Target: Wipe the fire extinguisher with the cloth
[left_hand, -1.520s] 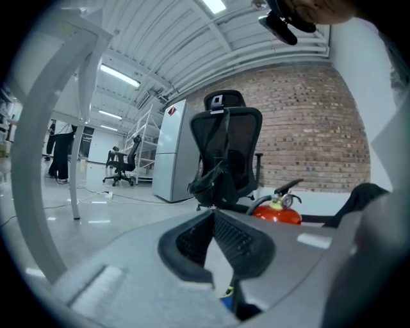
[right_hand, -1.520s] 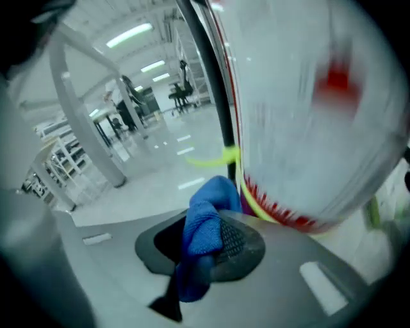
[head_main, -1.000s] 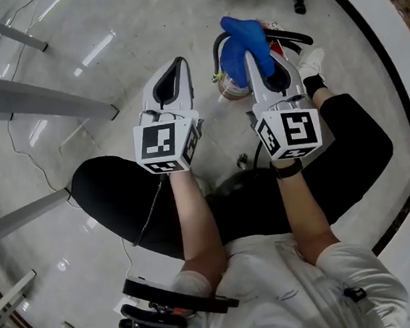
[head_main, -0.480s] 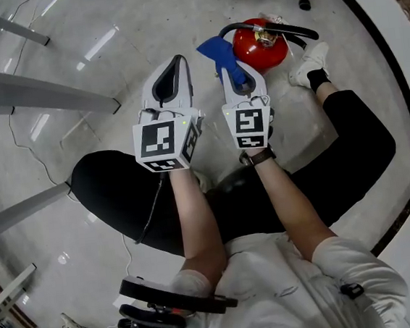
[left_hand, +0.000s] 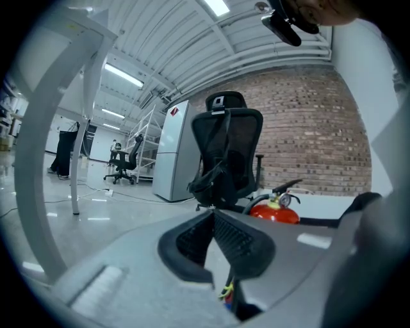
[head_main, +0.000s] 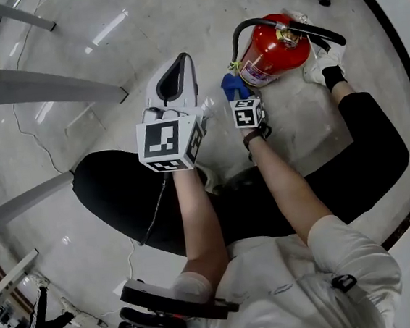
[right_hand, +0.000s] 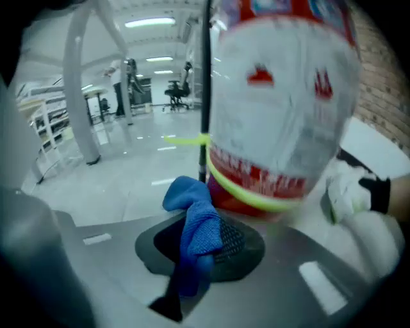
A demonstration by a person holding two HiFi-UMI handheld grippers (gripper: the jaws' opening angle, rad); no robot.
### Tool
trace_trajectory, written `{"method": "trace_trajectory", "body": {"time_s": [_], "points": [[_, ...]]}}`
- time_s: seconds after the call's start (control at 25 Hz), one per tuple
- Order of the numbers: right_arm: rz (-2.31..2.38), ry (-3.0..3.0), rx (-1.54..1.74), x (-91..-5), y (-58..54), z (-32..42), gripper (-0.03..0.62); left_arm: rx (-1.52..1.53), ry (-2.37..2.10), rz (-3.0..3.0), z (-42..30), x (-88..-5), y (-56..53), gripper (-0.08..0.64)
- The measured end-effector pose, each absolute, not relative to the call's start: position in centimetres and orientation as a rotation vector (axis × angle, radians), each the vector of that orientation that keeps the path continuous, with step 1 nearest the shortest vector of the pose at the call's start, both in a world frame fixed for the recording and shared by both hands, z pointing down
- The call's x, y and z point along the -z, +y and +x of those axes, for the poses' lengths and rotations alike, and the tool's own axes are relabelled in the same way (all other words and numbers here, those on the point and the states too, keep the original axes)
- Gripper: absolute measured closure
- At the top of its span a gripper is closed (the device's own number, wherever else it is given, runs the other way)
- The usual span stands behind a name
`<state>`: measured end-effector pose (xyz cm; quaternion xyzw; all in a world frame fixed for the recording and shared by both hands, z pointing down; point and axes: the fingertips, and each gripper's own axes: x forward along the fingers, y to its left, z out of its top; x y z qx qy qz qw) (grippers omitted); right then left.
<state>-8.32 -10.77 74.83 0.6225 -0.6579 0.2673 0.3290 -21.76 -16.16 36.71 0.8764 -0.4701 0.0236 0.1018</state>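
Head view: the fire extinguisher [head_main: 275,52] stands on the floor [head_main: 175,17] toward its far right edge, just beside the person's shoe [head_main: 324,67]. The right gripper [head_main: 233,89] sits low by the cylinder's base with the blue cloth [head_main: 230,85] at its tip. The left gripper [head_main: 178,62] hovers alongside, apart from the cylinder.

Left gripper view: jaws pressed together on nothing — the extinguisher is off to the right, with an office chair [left_hand: 225,154] behind.

Right gripper view: jaws clenched on the bunched cloth, right at the cylinder's bottom band — touching or just short, I cannot tell. I judge this the wiping step, at the lower body. Next calls for pressing the cloth on and sweeping round the red shell with a firm pinch.
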Motion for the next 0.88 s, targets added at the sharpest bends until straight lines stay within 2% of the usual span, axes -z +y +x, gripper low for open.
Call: {"method": "trace_trajectory", "body": {"time_s": [0.2, 0.36, 0.52, 0.68, 0.88], "points": [[1.608, -1.572, -1.078, -81.7, -8.2, -4.6, 0.525, -0.095, -1.396, 2.586, -21.9, -36.6, -16.0, 0.56], [1.57, -1.719, -1.067, -79.0, -8.4, -5.8, 0.525, -0.073, -1.371, 2.608, -21.4, -36.5, -15.5, 0.56], [1.587, -2.02, -0.879, -68.7, -9.2, -9.2, 0.525, -0.061, -1.363, 2.624, -20.7, -35.8, -15.0, 0.56], [1.762, -2.282, -0.584, -52.5, -9.2, -9.9, 0.525, -0.027, -1.359, 2.635, -20.5, -34.9, -14.6, 0.56], [2.075, -2.375, -0.079, -33.4, -9.0, -6.1, 0.525, 0.009, -1.33, 2.65, -19.9, -33.3, -14.1, 0.56]]}}
